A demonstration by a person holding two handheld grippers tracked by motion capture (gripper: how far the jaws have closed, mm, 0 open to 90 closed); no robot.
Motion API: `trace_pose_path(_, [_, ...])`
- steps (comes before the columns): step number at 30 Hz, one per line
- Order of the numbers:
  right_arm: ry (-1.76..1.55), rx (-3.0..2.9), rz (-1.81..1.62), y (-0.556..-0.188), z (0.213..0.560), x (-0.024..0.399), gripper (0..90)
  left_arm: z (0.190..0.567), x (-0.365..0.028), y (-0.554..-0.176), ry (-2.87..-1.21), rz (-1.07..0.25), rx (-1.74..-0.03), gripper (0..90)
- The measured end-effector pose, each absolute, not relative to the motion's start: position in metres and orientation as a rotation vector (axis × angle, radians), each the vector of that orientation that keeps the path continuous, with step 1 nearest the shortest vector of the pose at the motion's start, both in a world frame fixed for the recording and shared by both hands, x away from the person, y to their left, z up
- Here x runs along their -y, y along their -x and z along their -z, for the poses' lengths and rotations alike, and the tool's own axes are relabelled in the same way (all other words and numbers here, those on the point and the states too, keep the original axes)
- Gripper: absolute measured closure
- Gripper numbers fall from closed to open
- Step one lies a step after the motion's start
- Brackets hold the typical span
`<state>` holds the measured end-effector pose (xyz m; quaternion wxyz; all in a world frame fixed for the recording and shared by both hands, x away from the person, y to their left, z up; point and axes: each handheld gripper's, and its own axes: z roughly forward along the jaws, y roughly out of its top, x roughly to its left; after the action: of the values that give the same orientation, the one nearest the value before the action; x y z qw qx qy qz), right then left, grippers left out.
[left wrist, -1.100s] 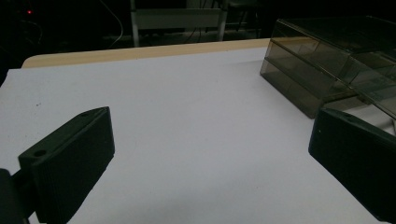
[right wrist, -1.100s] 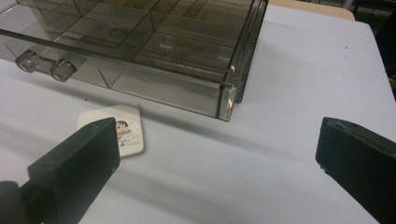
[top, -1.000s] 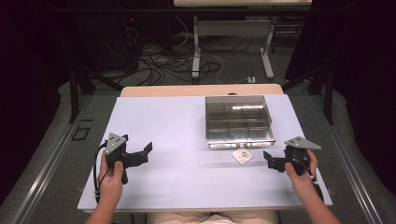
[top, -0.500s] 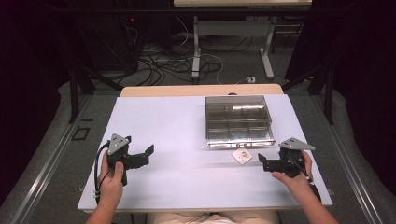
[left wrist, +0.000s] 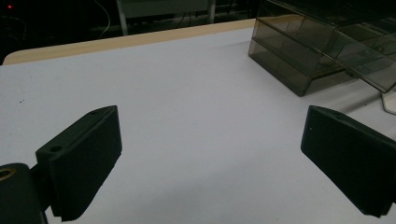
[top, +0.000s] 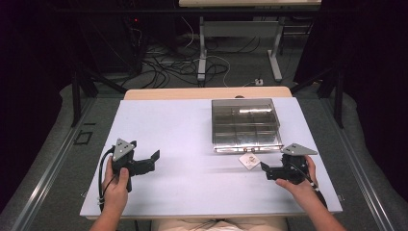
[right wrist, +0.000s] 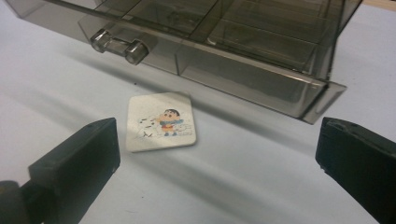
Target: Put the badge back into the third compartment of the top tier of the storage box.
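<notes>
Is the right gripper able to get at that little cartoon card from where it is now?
Probably yes: the right gripper is open, the card lies flat just ahead of its jaws, nothing lies between, and the smoky plastic box sits behind the card.

White table (top: 183,144), smoked clear compartment box (top: 245,124) on its right half, small cartoon card (top: 249,160) just before it

No words, numbers or brand marks can be read anywhere. The one printed thing is a small square card (right wrist: 161,121) lying flat on the counter (right wrist: 233,186) just in front of the smoky plastic organizer box (right wrist: 252,51); it bears a cartoon of a child, with some faint marks beside the figure too small to make out.
</notes>
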<state>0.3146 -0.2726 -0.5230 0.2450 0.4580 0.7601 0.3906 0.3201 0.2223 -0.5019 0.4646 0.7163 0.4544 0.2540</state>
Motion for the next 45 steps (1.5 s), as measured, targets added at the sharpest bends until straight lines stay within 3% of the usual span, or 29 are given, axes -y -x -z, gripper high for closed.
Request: trace_pose_path(45, [-1.162, -2.256, -1.014, -0.33, 0.548, 0.224, 14.4, 0.505, -0.222, -0.321, -1.765, -0.592, -1.116, 7.1])
